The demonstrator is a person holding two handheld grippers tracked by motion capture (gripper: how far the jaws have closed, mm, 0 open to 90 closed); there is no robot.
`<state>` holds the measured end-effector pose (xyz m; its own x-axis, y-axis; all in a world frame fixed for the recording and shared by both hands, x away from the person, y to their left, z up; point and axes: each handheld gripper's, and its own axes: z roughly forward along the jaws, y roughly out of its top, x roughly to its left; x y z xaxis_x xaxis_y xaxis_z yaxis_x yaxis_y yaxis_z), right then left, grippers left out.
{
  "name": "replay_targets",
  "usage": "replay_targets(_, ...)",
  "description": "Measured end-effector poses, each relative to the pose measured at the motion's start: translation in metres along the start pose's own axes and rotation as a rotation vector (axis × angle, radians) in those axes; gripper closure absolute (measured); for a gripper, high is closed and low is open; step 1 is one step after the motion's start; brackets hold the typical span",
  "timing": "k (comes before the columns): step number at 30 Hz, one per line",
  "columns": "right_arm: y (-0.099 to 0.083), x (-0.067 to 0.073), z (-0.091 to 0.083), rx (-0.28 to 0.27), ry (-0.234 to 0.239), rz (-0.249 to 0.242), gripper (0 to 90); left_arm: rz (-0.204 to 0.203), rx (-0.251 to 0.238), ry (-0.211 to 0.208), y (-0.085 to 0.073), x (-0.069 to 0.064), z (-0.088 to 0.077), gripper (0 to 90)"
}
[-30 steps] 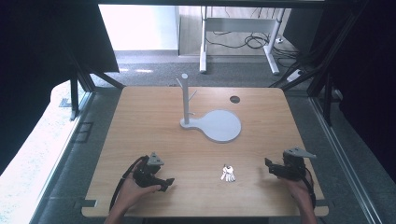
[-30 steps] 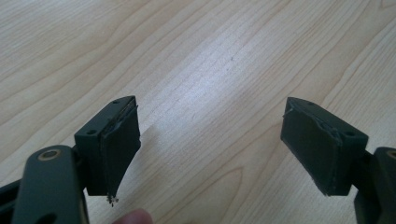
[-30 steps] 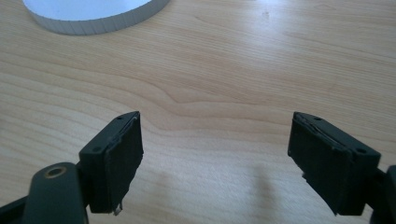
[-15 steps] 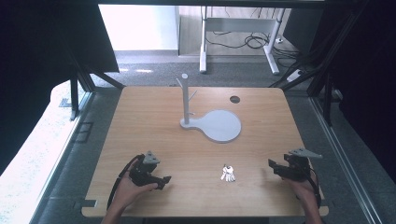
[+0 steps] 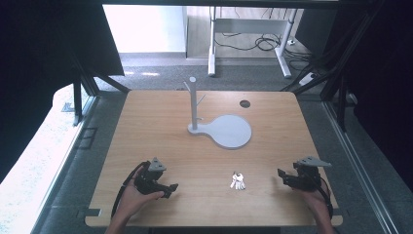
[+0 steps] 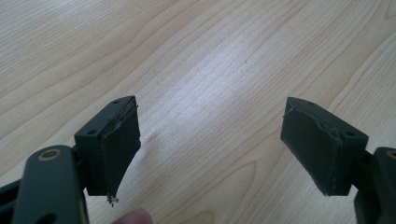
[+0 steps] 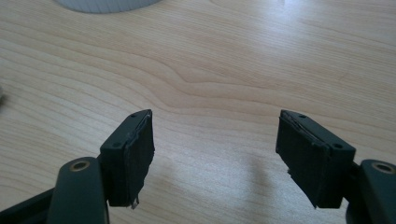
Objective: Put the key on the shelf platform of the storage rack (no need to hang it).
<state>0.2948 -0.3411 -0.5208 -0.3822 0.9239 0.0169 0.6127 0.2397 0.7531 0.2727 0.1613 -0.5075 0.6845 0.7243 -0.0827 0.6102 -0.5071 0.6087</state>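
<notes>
A bunch of silver keys (image 5: 237, 181) lies on the wooden table (image 5: 160, 131) near its front edge. Behind it stands a grey stand (image 5: 193, 105) with a post, side pegs and a round flat base (image 5: 230, 130). My left gripper (image 5: 171, 188) rests on the table at the front left, held by a hand, open and pointing right toward the keys. In the left gripper view its jaws (image 6: 210, 144) stand wide apart over bare wood. My right gripper (image 5: 281, 176) sits at the front right, open, pointing left. Its jaws (image 7: 215, 154) are wide apart, nothing between them.
A small dark round hole (image 5: 245, 103) is in the table at the back right. The base's grey edge (image 7: 107, 4) shows at the top of the right gripper view. Beyond the table are a white desk frame (image 5: 248, 34) and floor cables.
Both hands have drawn slightly toward the front edge of the table. Keys and stand have not moved.
</notes>
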Motion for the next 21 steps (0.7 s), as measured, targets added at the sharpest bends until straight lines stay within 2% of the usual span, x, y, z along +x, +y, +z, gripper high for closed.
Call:
replay_targets(9,0.0023,0.0026,-0.0034,-0.008,0.028,0.006,31.6,-0.001,-0.001,0.000,0.0002,0.0001,-0.0008,20.1)
replay_targets(21,0.0058,0.0097,0.0014,0.056,0.058,-0.018,36.6,-0.022,-0.001,0.015,-0.0013,0.0027,-0.0029,20.1)
